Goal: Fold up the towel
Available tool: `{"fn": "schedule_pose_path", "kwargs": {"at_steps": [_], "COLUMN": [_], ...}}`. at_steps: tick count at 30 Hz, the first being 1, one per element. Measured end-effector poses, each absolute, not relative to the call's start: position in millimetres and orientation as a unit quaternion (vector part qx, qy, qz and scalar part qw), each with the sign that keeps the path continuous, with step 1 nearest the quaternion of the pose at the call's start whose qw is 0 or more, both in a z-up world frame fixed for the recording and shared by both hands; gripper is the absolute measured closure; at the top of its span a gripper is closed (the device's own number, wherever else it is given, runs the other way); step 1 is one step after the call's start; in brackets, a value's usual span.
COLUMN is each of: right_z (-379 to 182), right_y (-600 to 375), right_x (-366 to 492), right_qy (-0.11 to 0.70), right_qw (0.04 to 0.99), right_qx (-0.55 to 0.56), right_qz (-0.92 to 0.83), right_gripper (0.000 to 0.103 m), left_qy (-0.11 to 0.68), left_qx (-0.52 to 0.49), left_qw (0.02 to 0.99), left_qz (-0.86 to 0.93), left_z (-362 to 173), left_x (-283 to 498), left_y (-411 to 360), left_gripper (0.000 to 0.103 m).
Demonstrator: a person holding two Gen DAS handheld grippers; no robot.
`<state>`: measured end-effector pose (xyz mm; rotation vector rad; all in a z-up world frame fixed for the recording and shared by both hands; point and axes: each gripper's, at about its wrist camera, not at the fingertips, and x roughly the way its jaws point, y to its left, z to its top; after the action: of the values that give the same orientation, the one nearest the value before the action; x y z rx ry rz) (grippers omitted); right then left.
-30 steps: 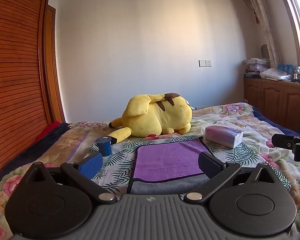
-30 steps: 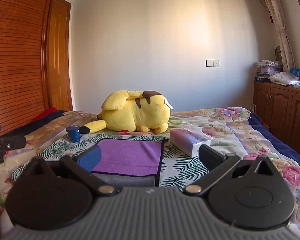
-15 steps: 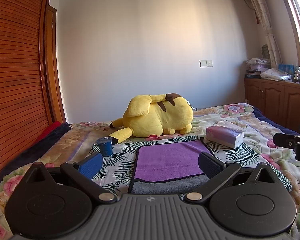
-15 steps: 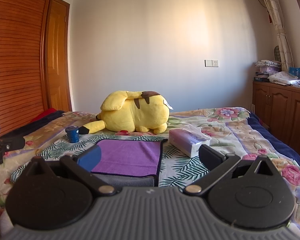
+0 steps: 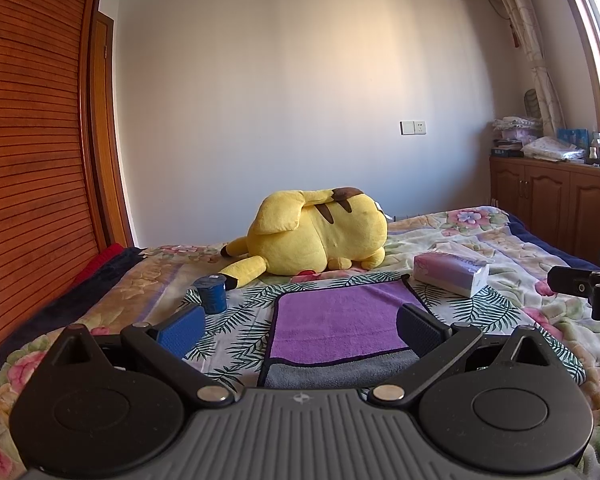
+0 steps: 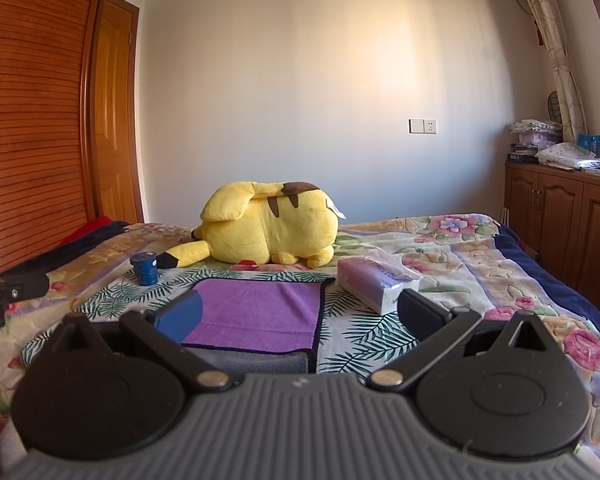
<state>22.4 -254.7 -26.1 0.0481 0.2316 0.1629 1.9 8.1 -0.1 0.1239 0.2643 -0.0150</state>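
Both grippers hover low over a bed, jaws spread wide and holding nothing. From the left wrist camera, the left gripper (image 5: 300,326) frames the near half of a purple towel (image 5: 340,322), which lies flat on the floral bedspread (image 5: 512,248) with a grey band along its near edge and dark piping around the border. The towel's near right corner sits behind the right finger, so whether the pad touches the cloth cannot be told from this angle. The right gripper (image 6: 300,312), seen from its own camera, is offset to the right of the towel (image 6: 260,316): its blue left pad overlaps the towel's near left part in the frame, while its dark right finger stands over leaf-patterned bedding beside a tissue pack (image 6: 374,284). The tip of each gripper shows at the edge of the other's view, the right one at the far right of the left camera's frame and the left one at the far left of the right camera's.

Beyond the towel a large yellow plush toy (image 5: 320,236) lies on its side, its tail stretched toward a small blue cup (image 5: 211,294) standing upright just left of the towel's far corner. The tissue pack rests just right of the towel's far right corner. Wooden cabinets (image 6: 564,224) line the right wall, with folded items piled on top.
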Motion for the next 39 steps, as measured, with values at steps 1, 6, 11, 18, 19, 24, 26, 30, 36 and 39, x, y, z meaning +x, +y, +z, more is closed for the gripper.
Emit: {"fn": "schedule_pose_path", "kwargs": {"at_steps": [1,6,11,18,19,24,26,30,36,39], "right_z": [-26.1,-26.1,-26.3,-26.6,-26.7,-27.3,-27.6,-28.0,-29.1,-28.8], "right_y": [-254.8,-255.1,-255.3,-255.0,-254.5,-252.0,-250.9,-258.0,-253.6,-253.3], "right_x": [22.5,22.6,22.7,22.9,22.9,22.9,22.8,25.0,23.5,23.4], "right_qy": [0.116,0.116,0.116,0.116,0.116,0.116,0.116,0.115,0.118,0.118], "right_qw": [0.990,0.990,0.990,0.990,0.990,0.990,0.990,0.990,0.989,0.989], "right_qx": [0.024,0.024,0.024,0.024,0.024,0.024,0.024,0.022,0.025,0.025], "right_qz": [0.081,0.081,0.081,0.081,0.081,0.081,0.082,0.083,0.082,0.082], "right_gripper": [0.000,0.000,0.000,0.000,0.000,0.000,0.000,0.000,0.000,0.000], "left_qy": [0.132,0.131,0.131,0.131,0.131,0.131,0.131,0.131,0.132,0.135], "left_qx": [0.062,0.062,0.062,0.062,0.062,0.062,0.062,0.062,0.062,0.063], "left_qw": [0.989,0.989,0.989,0.989,0.989,0.989,0.989,0.989,0.989,0.989], "left_qz": [-0.008,-0.008,-0.007,-0.008,-0.008,-0.007,-0.007,-0.007,-0.007,-0.007], "left_z": [-0.2,-0.4,-0.5,-0.7,-0.7,-1.7,-1.8,-1.8,-1.7,1.2], "left_x": [1.9,1.6,1.6,1.5,1.5,2.8,2.8,3.0,3.0,5.6], "left_y": [8.1,7.0,7.1,6.7,6.8,8.1,8.0,8.5,8.3,10.6], "left_gripper": [0.000,0.000,0.000,0.000,0.000,0.000,0.000,0.000,0.000,0.000]}}
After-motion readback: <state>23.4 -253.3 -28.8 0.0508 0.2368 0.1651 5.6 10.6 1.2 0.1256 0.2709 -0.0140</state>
